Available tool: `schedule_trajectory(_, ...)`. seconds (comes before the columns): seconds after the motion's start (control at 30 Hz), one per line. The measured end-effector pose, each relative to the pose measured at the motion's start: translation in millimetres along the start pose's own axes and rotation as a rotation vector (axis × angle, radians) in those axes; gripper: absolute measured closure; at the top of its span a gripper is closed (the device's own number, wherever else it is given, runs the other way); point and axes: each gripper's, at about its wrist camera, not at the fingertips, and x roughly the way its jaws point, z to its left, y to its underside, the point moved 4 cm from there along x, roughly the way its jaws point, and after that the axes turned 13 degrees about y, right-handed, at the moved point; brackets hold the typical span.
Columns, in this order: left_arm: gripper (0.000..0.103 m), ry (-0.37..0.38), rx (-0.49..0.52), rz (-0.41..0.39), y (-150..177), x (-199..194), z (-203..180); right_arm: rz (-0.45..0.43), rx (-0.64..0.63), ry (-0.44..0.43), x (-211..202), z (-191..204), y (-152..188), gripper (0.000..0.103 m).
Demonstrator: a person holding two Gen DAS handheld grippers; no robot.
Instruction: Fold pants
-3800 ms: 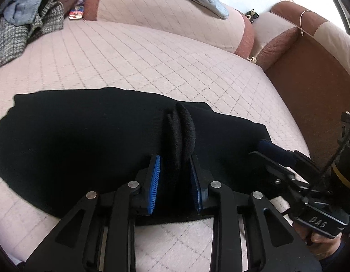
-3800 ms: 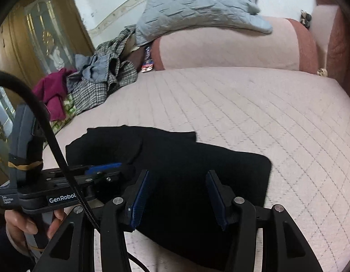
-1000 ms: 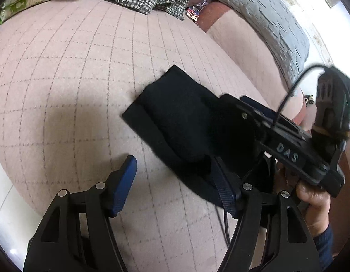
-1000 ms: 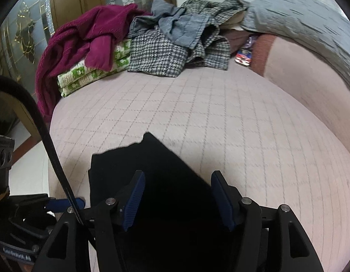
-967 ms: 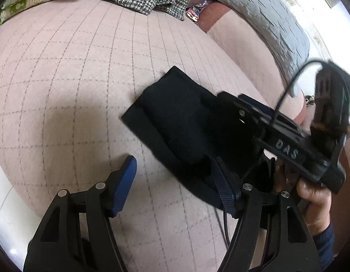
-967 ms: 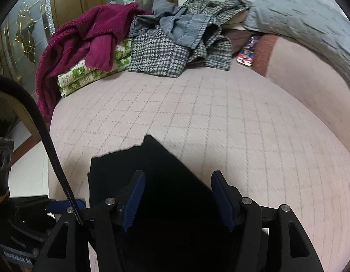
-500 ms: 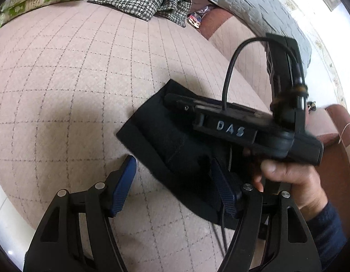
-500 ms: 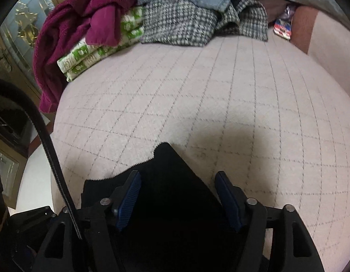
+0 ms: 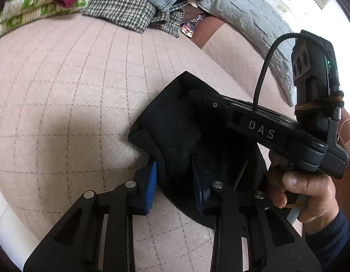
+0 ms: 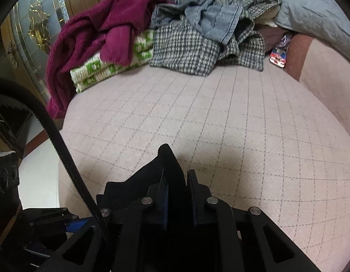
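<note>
One pair of black pants lies folded into a small thick bundle near the front edge of the pink quilted sofa seat, its layers stacked and one pointed corner sticking out toward the seat's middle. Two grippers work on it. The left gripper has its blue-padded fingers closed on a fold at the bundle's near edge. The right gripper, held in one bare hand, pinches the pants too, its fingers nearly together with black cloth between them. At the seat's far edge sit one maroon garment, one green-patterned folded blanket, one houndstooth coat, one denim piece and one grey quilted cushion.
</note>
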Motion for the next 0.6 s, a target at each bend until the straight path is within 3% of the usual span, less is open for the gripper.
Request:
schedule_trajectory(0.3,0.08,-0.02,0.093,-0.021,-3.2,-16.1,-25.7,-0.101,0.084,0.012,-46.1,-7.6,3.0,0.09)
schedule_trajectory(0.6,0.081,0.063,0.24,-0.048,0.5,-38.9,-94.9,-0.227,0.208,0.018,-131.7,-43.5,23.3,0.091)
